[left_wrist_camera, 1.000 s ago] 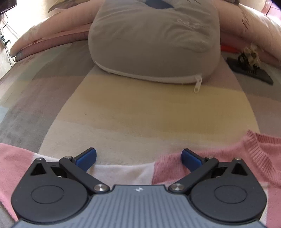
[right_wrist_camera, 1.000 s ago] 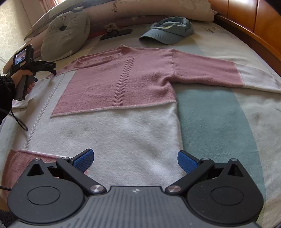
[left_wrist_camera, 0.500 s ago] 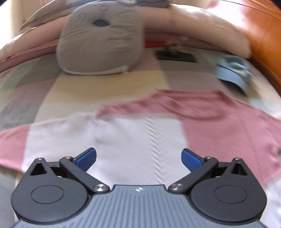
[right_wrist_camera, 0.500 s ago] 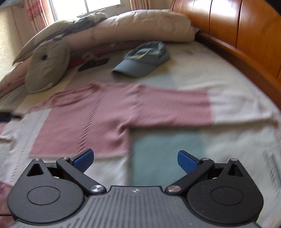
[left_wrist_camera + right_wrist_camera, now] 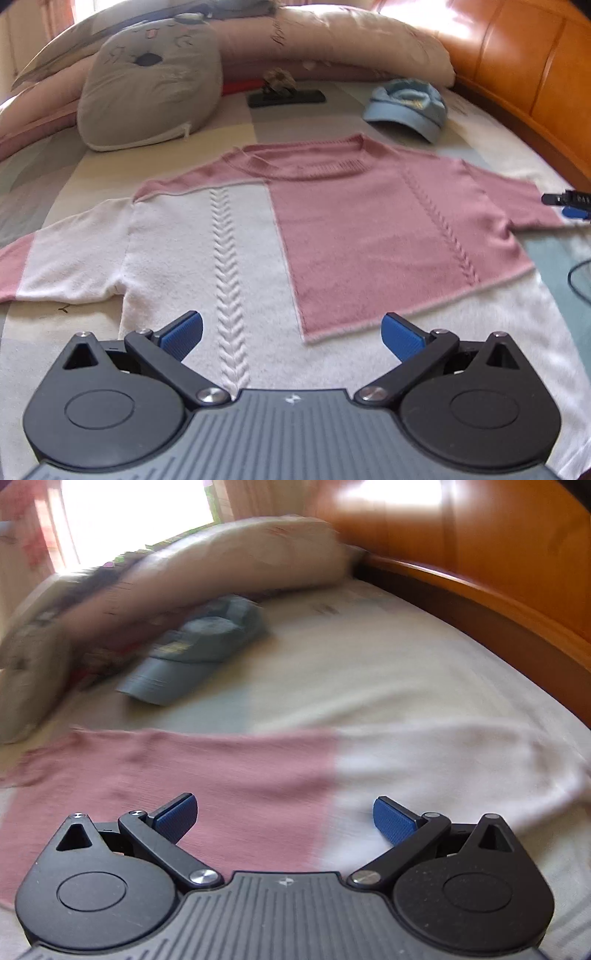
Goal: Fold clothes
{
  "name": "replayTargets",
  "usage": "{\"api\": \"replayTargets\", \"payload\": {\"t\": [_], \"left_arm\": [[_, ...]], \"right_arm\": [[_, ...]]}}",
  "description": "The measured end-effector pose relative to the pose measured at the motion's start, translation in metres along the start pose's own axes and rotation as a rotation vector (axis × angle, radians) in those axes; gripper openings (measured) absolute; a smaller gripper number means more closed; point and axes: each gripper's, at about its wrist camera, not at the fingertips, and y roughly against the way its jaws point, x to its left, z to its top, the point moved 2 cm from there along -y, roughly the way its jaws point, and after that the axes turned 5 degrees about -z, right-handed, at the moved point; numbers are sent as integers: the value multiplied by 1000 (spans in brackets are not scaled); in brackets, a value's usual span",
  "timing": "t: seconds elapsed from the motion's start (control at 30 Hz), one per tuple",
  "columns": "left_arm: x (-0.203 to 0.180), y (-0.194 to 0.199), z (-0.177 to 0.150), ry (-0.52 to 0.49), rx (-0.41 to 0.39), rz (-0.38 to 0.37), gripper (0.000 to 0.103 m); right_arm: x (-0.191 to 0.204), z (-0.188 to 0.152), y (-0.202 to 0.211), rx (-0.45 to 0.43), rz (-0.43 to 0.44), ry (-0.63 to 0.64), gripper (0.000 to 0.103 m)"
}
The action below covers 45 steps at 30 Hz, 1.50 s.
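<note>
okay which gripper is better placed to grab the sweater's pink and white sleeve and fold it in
Right. The right gripper hangs directly over that sleeve, jaws open. The left gripper, also open, sits over the sweater body, away from it.

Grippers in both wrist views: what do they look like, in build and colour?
Both look alike: the left gripper and right gripper each have a ribbed grey body with a small white mark, two round black housings, black link arms on silver pivots, and jaws with textured blue pads.
</note>
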Motion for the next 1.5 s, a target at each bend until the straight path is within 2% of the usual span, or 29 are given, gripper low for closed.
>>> {"api": "replayTargets", "payload": {"t": [0.13,0.33,0.43,0.57,0.67,0.73,0.83,0.97,1.07,1.23,1.37,1.5], "left_arm": [[-9,4,-3,-66,-5,43,102],[-19,4,-2,-88,-10,6,102],[-25,7,-2,-107,-12,-6,102],[-26,15,-2,-126,-22,11,102],[-19,18,0,-101,-28,23,102],[-15,18,2,-81,-34,21,102],[-14,16,6,-62,-36,4,102],[-18,9,6,-66,-39,-40,102],[-21,-3,-2,-85,-20,-55,102],[-24,-20,-16,-102,32,-71,102],[-20,-28,-28,-97,71,-96,102],[-11,-27,-44,-71,97,-122,102]], "right_arm": [[-31,-7,6,-12,-41,-53,103],[-62,19,5,-82,-77,-130,103],[-78,28,-11,-71,-84,-167,103],[-96,25,-19,-32,-243,-98,103],[-112,23,-10,-5,-409,-143,103],[-115,22,3,-24,-335,-209,103],[-93,24,22,-61,-256,-200,103],[-38,26,38,-66,-124,-134,103],[18,19,50,-81,-50,-41,103],[121,-7,66,-35,152,151,103],[187,-36,72,0,227,294,103],[216,-61,65,85,251,329,103]]}}
